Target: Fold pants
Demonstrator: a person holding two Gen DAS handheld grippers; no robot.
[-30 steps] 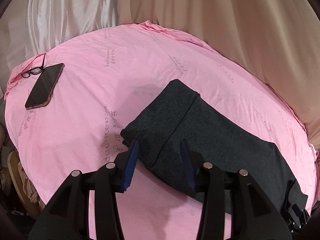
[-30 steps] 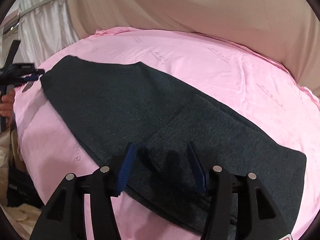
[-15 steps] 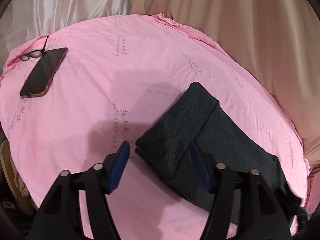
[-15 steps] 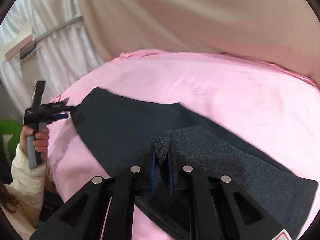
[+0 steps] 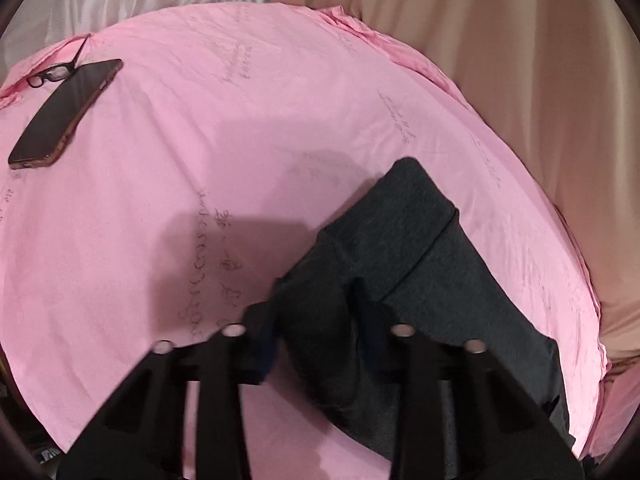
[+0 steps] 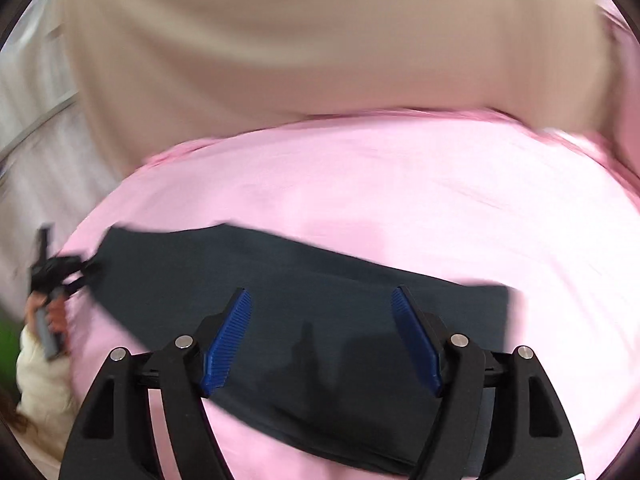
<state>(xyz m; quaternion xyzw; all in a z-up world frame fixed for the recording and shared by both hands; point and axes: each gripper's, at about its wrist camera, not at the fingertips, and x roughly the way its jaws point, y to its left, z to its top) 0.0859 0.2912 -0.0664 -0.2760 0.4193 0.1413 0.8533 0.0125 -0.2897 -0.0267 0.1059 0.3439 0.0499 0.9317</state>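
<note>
Dark grey pants [image 5: 404, 264] lie folded lengthwise on the pink sheet [image 5: 200, 152]. In the left wrist view my left gripper [image 5: 320, 332] is open, its blue-padded fingers straddling the waistband end of the pants, close to the cloth. In the right wrist view, which is blurred, my right gripper [image 6: 320, 336] is wide open and empty above the pants [image 6: 320, 288], which lie flat as one long strip. The left gripper [image 6: 60, 272] also shows there at the far left end of the pants.
A dark phone [image 5: 64, 112] and black glasses [image 5: 52, 74] lie at the sheet's far left corner. Beige and white curtains [image 6: 320, 48] hang behind the bed. The person's hand and cream sleeve [image 6: 36, 368] show at the left.
My right gripper, shut on a lifted pants edge half a second ago, has let go and opened wide; the cloth lies flat. My left gripper has lowered over the waistband end.
</note>
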